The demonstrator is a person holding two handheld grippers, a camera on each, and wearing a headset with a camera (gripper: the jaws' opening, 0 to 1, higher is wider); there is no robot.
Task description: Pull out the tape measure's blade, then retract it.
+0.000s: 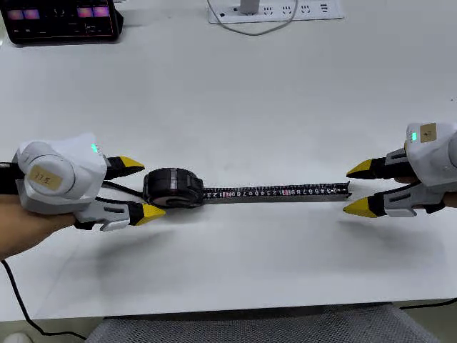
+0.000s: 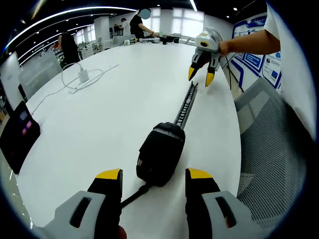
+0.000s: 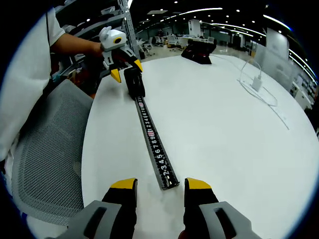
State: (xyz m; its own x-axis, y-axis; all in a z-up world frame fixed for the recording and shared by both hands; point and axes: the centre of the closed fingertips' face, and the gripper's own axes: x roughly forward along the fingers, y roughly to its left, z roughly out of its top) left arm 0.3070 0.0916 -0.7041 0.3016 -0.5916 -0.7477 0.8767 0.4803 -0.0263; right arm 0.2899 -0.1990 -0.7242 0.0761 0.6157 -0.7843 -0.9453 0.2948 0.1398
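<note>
Though wide open at the jaws, holding nothing: left gripper (image 1: 154,189) at 9 o'clock of tape measure (image 1: 176,188), right gripper (image 1: 346,191) at 3 o'clock of blade (image 1: 278,192).

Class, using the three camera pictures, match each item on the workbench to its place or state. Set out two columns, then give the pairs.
Items:
1. tape measure case
2. blade
3. right gripper
4. power strip

Descriptions:
a. white, at the far edge of the table
b. pulled out, lying flat on the table
c. black, at the open jaws of the left gripper
d. open, at the blade's free end

Pairs: 1-c; 2-b; 3-d; 4-a
</note>
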